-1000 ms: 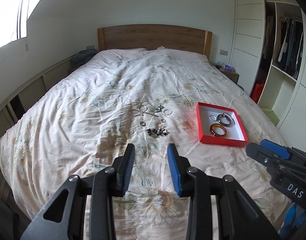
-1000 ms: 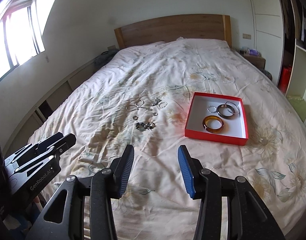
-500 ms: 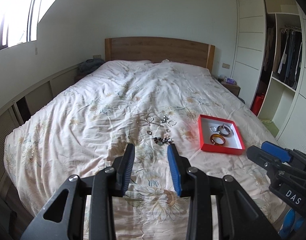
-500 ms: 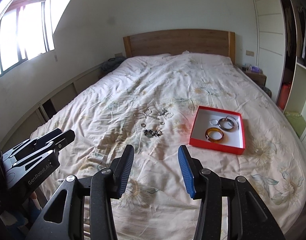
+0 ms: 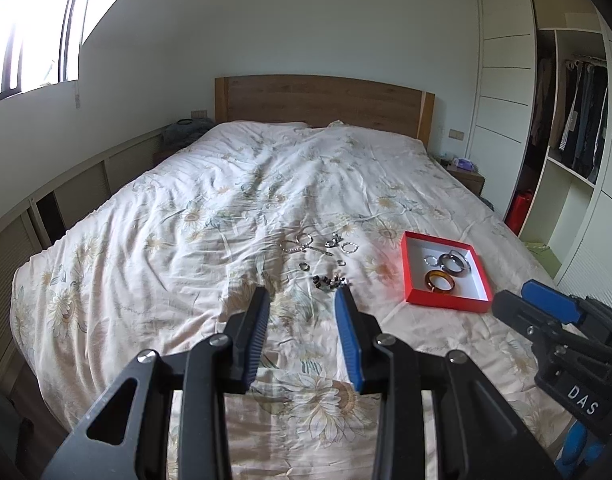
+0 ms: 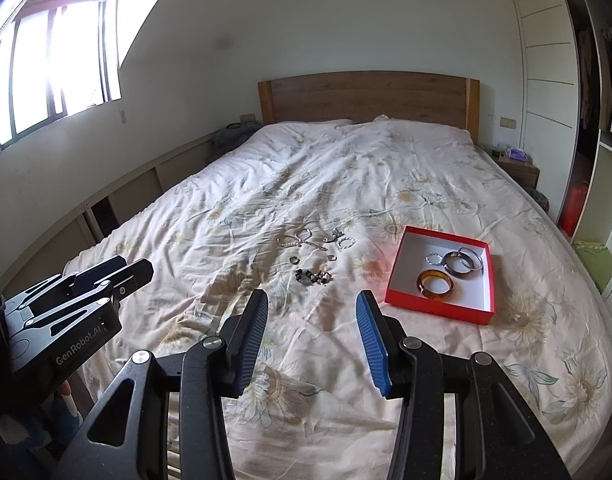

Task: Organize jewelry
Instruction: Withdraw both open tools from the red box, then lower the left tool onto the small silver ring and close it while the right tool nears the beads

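A red tray (image 5: 409,280) (image 6: 393,280) with a white inside lies on the floral bedspread, right of centre. It holds an amber bangle (image 5: 439,280) (image 6: 435,283), a dark bangle (image 5: 454,263) (image 6: 459,265) and a small silver ring (image 6: 433,258). Loose jewelry lies left of the tray: a silver chain (image 5: 296,246) (image 6: 294,240), small rings (image 5: 304,266) (image 6: 293,259), a dark bead cluster (image 5: 328,281) (image 6: 311,276). My left gripper (image 5: 302,334) is open and empty above the bed's foot. My right gripper (image 6: 311,336) is open and empty, also short of the jewelry.
The bed has a wooden headboard (image 5: 321,100) at the far end. An open wardrobe with hanging clothes (image 5: 573,128) stands at the right. Low cabinets (image 5: 66,196) run along the left wall under a window. A nightstand (image 6: 517,164) stands by the bed's far right.
Both grippers have pulled back and tilted up from the bed. The jewelry and tray look smaller and farther off. Both grippers stay open and empty.
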The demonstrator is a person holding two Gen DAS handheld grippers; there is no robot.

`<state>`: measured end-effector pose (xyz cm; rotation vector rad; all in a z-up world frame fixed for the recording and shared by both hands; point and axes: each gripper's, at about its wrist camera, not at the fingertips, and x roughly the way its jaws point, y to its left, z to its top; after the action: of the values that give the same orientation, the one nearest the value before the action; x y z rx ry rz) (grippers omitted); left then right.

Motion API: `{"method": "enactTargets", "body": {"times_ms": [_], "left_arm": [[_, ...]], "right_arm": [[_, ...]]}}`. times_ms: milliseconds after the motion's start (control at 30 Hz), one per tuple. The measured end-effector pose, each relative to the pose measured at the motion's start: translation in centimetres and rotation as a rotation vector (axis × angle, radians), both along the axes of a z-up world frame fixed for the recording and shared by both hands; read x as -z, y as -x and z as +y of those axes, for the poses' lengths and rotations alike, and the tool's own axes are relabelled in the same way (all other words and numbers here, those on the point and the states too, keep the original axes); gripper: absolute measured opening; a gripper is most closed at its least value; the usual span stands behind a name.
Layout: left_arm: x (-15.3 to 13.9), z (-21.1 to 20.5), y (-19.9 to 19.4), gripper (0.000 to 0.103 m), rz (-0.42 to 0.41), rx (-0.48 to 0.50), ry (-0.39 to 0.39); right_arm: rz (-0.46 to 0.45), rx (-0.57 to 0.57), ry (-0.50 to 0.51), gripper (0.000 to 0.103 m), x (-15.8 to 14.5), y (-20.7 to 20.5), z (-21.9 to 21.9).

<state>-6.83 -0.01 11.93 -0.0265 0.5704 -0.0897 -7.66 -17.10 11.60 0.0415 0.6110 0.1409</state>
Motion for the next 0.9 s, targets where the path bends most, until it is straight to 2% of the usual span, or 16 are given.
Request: {"method": "enactTargets", "body": {"times_ms": [400,800,900], "left_arm": [[3.7,-0.1,-4.3,0.032,0.118,-0.005,-0.004],[10.4,0.3,-10.4,0.032,0.294,-0.024,-0.015],[12.6,1.2,-12.6,0.032,0.345,-0.030,0.013]], "right_arm": [[0.110,0.009,-0.015,0.046,3.9,-4.0,-0.5],[0.249,-0.028,-0.032,0.046,9.4,-10.0,-0.3],[0.283,-0.050,-0.033,0.046,11.0,-12.1,0.0]]}}
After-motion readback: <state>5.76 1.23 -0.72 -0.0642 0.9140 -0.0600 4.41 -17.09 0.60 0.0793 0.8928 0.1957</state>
